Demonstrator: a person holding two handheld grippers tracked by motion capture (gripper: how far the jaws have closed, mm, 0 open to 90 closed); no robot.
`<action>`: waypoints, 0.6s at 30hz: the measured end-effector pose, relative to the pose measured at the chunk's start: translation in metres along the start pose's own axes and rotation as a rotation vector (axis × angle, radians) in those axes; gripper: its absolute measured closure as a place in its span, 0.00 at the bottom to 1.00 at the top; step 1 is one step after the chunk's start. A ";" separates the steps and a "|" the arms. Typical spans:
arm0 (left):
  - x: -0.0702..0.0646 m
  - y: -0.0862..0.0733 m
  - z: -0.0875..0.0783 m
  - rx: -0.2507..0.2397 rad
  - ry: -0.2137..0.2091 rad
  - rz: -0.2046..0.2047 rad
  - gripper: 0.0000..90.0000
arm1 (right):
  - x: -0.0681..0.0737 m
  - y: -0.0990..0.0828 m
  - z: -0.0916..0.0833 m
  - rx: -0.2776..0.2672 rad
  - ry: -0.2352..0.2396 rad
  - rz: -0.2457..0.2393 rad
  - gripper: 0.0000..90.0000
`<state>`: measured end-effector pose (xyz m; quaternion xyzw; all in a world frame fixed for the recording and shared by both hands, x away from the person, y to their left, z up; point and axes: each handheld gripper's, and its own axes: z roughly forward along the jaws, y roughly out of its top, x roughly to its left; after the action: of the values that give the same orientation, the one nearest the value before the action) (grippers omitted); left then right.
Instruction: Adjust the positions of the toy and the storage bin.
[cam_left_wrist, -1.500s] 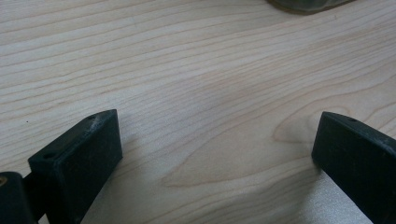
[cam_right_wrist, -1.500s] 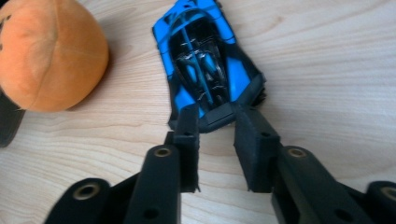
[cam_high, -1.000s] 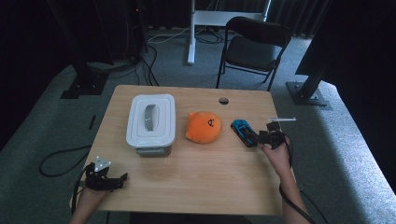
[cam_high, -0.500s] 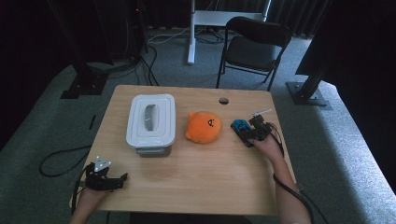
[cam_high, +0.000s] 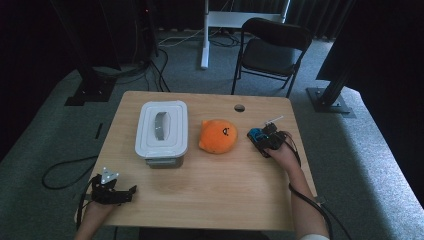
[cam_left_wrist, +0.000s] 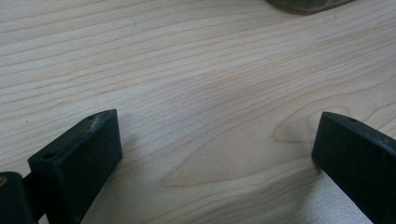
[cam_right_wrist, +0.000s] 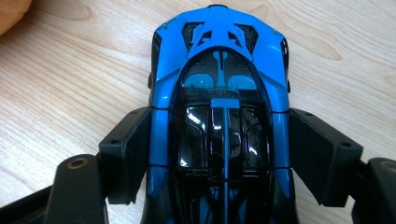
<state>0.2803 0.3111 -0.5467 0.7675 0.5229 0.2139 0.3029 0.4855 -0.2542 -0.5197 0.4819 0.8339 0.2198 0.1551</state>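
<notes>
Glossy plastic toy car (cam_right_wrist: 219, 121), matt wood table (cam_right_wrist: 70, 93)

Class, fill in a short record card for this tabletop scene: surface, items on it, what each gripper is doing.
surface: wooden table
items: white lidded box; orange plush toy; blue toy car
left gripper: jaws open, nothing between them, near the table's front left edge
right gripper: jaws just closing, pads against the car's sides

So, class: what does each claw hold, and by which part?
The right claw grips the blue toy car across its two sides, at mid-body. The left claw holds nothing, open over the table.
</notes>
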 end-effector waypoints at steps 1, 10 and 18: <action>0.000 0.000 0.000 0.000 0.000 0.000 0.02 | -0.001 -0.001 0.000 -0.002 0.007 0.004 0.29; 0.000 0.000 0.000 0.000 0.000 0.000 0.02 | -0.005 -0.004 0.004 0.006 0.051 0.008 0.28; 0.000 0.000 0.000 0.000 0.000 0.000 0.02 | -0.001 -0.010 0.001 -0.006 0.013 0.075 0.28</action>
<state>0.2802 0.3111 -0.5467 0.7675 0.5229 0.2140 0.3029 0.4792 -0.2590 -0.5255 0.5108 0.8156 0.2312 0.1429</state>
